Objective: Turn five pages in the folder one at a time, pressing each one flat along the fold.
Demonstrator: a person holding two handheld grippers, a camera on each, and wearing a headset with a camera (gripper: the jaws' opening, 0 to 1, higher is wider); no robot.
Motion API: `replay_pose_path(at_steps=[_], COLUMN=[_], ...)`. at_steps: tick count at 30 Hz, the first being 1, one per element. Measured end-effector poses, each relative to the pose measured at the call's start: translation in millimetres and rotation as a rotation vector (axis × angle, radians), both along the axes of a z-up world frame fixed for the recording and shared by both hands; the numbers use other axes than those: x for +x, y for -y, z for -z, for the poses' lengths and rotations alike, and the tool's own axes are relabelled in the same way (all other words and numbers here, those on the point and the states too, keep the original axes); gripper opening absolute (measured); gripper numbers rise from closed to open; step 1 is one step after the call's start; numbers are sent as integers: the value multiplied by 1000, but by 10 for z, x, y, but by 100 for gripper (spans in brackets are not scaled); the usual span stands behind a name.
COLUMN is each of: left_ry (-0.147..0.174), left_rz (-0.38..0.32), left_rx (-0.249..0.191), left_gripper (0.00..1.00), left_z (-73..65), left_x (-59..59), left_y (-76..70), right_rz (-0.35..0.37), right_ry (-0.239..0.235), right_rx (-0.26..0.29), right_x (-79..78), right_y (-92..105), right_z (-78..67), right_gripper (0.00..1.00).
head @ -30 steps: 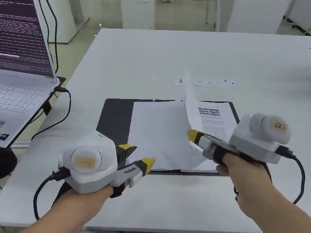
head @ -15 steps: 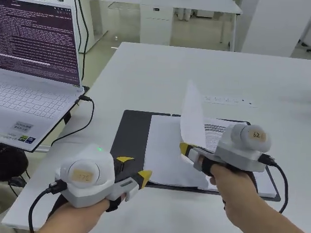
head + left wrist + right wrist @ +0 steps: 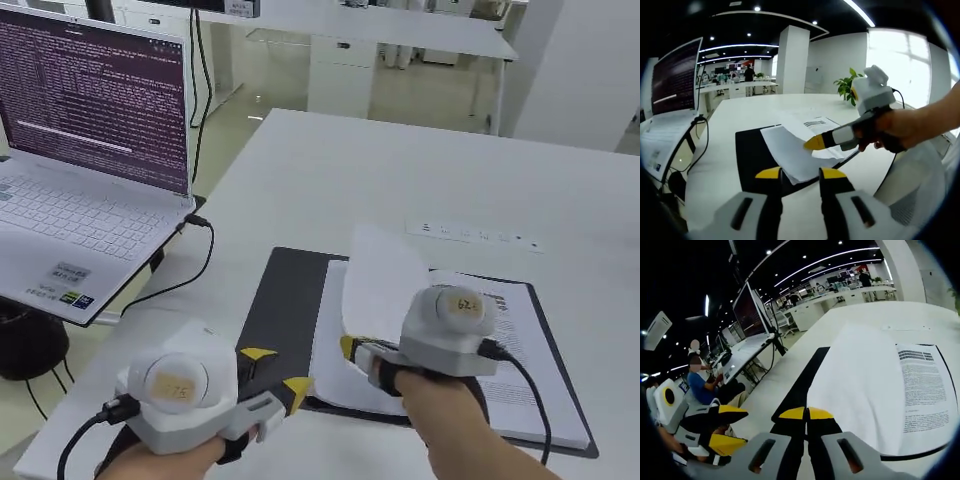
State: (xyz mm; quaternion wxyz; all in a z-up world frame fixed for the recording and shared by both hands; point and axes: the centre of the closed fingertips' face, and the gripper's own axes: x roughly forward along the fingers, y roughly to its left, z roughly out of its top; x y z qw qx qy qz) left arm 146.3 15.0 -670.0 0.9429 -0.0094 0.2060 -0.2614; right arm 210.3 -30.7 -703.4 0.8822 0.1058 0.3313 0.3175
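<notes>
Folder [image 3: 285, 300]: open on the white counter [image 3: 400, 170], toward 5 o'clock in head view.
Page [image 3: 380, 275]: raised and arched above the fold, lower edge clamped.
Right tongs [image 3: 806, 413]: together, pinching the page's lower edge.
Left tongs [image 3: 801, 173]: apart, holding nothing, at 7 o'clock by the folder's near corner.
Laptop [image 3: 70, 190]: open, at 9 o'clock.

From where I stand, the right gripper [image 3: 806, 413] has its yellow-tipped fingers [image 3: 792, 413] pinched together on the near edge of a white page [image 3: 860, 375]. The page arches up over the open black folder [image 3: 802, 382] on the pale bench [image 3: 860, 315]. A printed sheet [image 3: 925, 385] lies flat to its right, and the left gripper [image 3: 742, 427] hangs at lower left with its tips parted.
</notes>
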Motion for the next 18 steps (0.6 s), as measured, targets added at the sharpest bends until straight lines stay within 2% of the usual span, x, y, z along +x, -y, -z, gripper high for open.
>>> replay_pose_path(at_steps=[8,13,18], left_ry=[-13,-27,-42], left_rz=[-12,-18,-27], left_rx=[6,6,7], left_gripper=[27,27,27], left_z=[69,109,151], left_x=[-28,-59,-79], left_y=[-83,-113,-148], right_rz=[-28,-8,12], right_ry=[-47,-84,-102], right_rx=[-57,-83,-89], right_x=[-29,-45,-56], right_y=[-128,-172,-182], right_z=[303,523,645], right_gripper=[0,0,0])
